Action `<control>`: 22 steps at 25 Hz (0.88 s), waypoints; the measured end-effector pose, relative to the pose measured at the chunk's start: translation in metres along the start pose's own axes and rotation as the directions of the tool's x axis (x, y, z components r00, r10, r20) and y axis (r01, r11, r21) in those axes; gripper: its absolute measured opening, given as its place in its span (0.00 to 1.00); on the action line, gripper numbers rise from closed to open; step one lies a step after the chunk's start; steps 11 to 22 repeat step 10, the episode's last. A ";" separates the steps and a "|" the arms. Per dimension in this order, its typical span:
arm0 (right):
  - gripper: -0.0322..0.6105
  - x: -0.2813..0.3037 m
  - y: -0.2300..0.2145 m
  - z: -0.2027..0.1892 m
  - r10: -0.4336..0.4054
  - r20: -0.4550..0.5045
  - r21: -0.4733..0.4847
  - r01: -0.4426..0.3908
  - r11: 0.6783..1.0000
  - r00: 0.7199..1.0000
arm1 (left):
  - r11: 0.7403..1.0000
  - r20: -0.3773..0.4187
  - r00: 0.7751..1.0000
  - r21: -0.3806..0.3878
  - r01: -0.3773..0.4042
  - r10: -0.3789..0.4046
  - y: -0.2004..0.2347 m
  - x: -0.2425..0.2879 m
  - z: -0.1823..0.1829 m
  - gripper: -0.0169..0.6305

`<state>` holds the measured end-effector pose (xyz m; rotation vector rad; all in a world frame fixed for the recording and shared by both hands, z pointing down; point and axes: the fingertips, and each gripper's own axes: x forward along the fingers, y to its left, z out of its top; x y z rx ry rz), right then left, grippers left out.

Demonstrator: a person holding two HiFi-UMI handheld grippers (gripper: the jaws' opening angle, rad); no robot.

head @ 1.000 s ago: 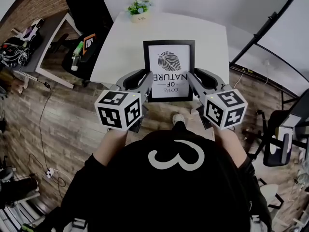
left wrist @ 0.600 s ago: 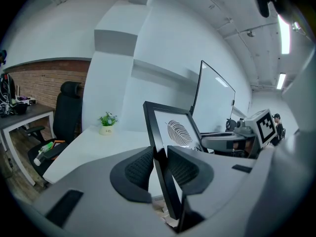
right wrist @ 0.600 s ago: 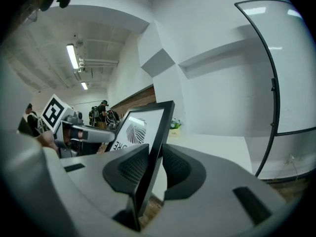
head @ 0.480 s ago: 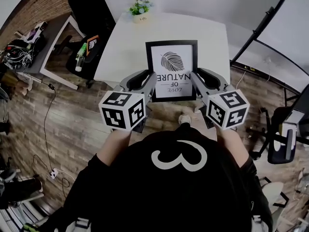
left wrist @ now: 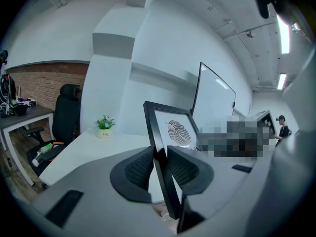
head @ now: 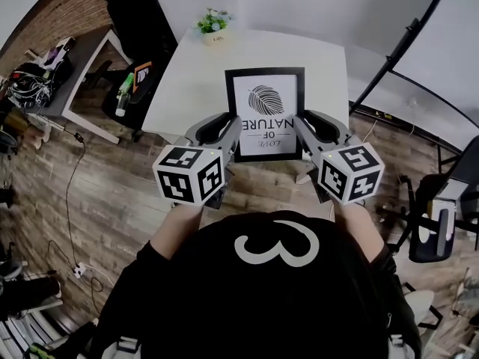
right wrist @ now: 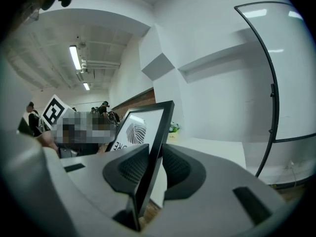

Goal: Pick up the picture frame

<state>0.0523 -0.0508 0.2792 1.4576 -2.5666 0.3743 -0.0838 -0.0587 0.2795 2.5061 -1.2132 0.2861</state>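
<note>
Head view: gripping frame [head: 265, 99] by both side edges with left gripper [head: 235, 132] and right gripper [head: 298, 130]; hold level, squeeze evenly, avoid twisting.

Head view: from above the person, steeply down, over the left tool [head: 233, 128], right tool [head: 297, 126] and white desk [head: 194, 81]. Left gripper view and right gripper view each sit close behind their own jaws, looking nearly level across the desk. All three share the picture frame [head: 265, 114] and potted plant [head: 212, 22].
</note>
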 end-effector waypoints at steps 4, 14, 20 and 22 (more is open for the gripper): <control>0.20 0.001 0.001 0.002 0.006 -0.008 -0.003 -0.006 1.000 1.000 | 1.000 0.001 1.000 -0.006 -0.004 0.004 0.000 -0.003 0.001 0.18; 0.20 -0.012 -0.034 0.005 0.031 -0.025 -0.002 -0.031 1.000 0.999 | 0.999 -0.018 0.999 -0.017 -0.030 0.030 -0.026 0.024 0.005 0.18; 0.20 -0.012 -0.034 0.005 0.031 -0.025 -0.002 -0.031 1.000 0.999 | 0.999 -0.018 0.999 -0.017 -0.030 0.030 -0.026 0.024 0.005 0.18; 0.20 -0.012 -0.034 0.005 0.031 -0.025 -0.002 -0.031 1.000 0.999 | 0.999 -0.018 0.999 -0.017 -0.030 0.030 -0.026 0.024 0.005 0.18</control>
